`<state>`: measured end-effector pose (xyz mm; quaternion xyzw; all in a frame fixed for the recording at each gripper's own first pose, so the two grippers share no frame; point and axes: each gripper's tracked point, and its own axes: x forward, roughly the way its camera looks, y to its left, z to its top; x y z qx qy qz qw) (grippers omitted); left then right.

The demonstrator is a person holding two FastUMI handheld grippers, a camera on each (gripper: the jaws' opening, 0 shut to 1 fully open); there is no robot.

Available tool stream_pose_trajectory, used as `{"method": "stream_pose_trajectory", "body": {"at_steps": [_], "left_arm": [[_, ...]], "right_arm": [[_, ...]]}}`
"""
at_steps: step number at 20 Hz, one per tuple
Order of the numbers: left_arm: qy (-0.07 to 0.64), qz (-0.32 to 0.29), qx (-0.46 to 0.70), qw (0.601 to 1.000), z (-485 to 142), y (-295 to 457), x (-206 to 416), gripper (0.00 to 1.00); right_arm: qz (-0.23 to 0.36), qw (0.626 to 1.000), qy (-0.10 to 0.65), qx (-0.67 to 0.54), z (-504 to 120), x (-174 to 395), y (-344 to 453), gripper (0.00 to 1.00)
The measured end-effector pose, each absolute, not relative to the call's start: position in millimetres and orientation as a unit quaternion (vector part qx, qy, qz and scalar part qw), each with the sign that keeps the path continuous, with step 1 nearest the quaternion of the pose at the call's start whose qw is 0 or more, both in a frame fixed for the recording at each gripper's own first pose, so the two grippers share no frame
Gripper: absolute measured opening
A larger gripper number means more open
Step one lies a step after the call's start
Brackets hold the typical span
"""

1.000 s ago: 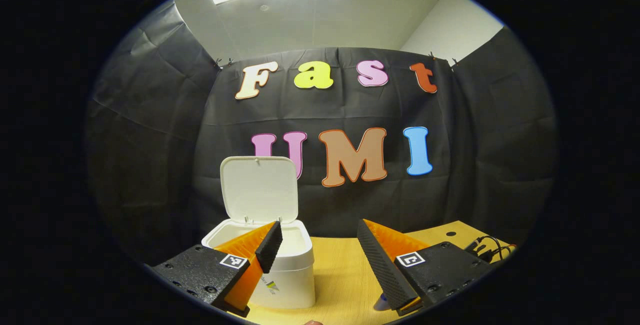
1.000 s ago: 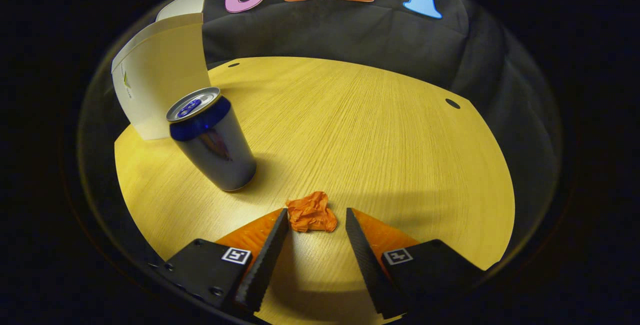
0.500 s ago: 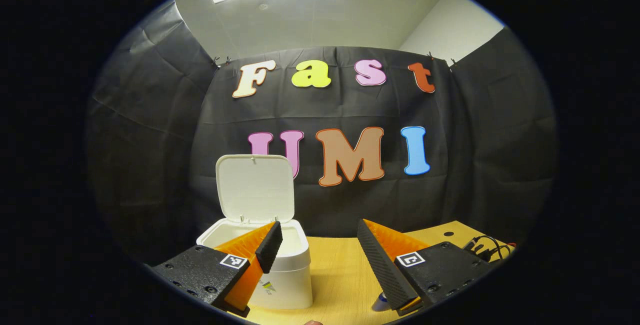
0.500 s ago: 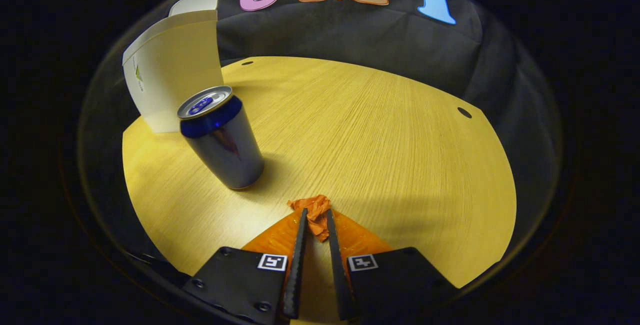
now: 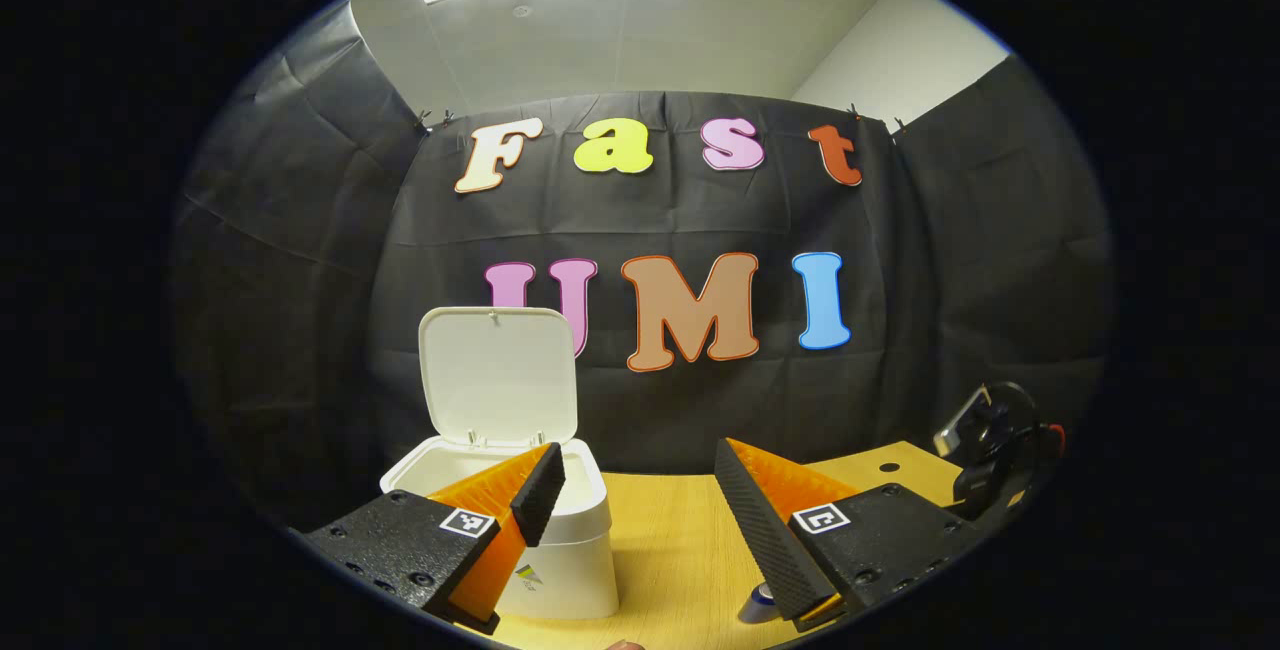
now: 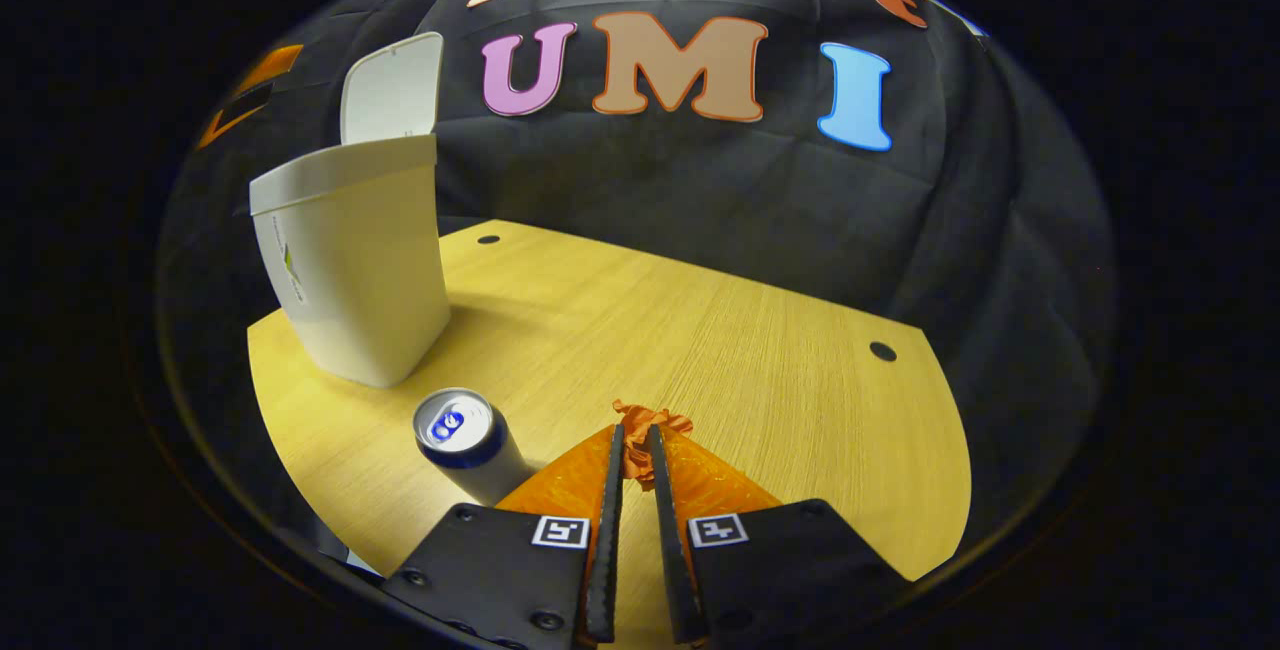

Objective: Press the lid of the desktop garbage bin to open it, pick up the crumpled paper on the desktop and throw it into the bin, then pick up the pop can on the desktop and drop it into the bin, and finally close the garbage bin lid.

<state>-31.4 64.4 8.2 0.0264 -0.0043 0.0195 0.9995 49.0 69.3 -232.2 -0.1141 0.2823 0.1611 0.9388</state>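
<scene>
The white desktop bin (image 5: pixel 560 570) stands at the left of the wooden table, its lid (image 5: pixel 497 375) swung up and open. My left gripper (image 5: pixel 640 490) hovers open just in front of it, holding nothing. In the right gripper view, my right gripper (image 6: pixel 632 442) is shut on the orange crumpled paper (image 6: pixel 650 425), lifted above the table. The blue pop can (image 6: pixel 468 440) stands upright below and left of it. A sliver of the pop can (image 5: pixel 757 608) also peeks out beside my left gripper's finger. Further back left is the bin (image 6: pixel 355 260) with its raised lid (image 6: pixel 392 90).
The wooden table (image 6: pixel 700 330) has small dark holes near its far edges. The other gripper's body with cables (image 5: pixel 995 450) shows at the right of the left gripper view. Black cloth walls close in behind and beside the table.
My right gripper closed on the crumpled paper and has risen with it, so the can and table now sit lower. The left gripper drifted slightly right; the other gripper came into its view.
</scene>
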Motion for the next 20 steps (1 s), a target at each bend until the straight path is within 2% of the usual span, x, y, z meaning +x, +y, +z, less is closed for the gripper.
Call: {"method": "stream_pose_trajectory", "body": {"at_steps": [5,11,16,20], "left_arm": [[0.002,0.026,0.023,0.999,4.1,72.1,-34.0,0.92],[-0.004,0.050,0.024,0.998,8.0,99.8,-44.1,0.92],[-0.006,0.085,0.023,0.996,8.8,141.0,-60.1,0.92],[-0.007,0.113,0.025,0.993,7.8,180.1,-74.0,0.92]], "right_arm": [[0.212,0.955,0.165,-0.126,-133.3,69.4,121.4,0.23],[0.286,0.949,0.067,-0.115,-41.0,66.8,201.4,0.22],[0.333,0.937,0.038,-0.098,-10.1,64.6,266.7,0.22],[0.357,0.928,0.045,-0.093,-13.1,64.9,314.7,0.24]]}}
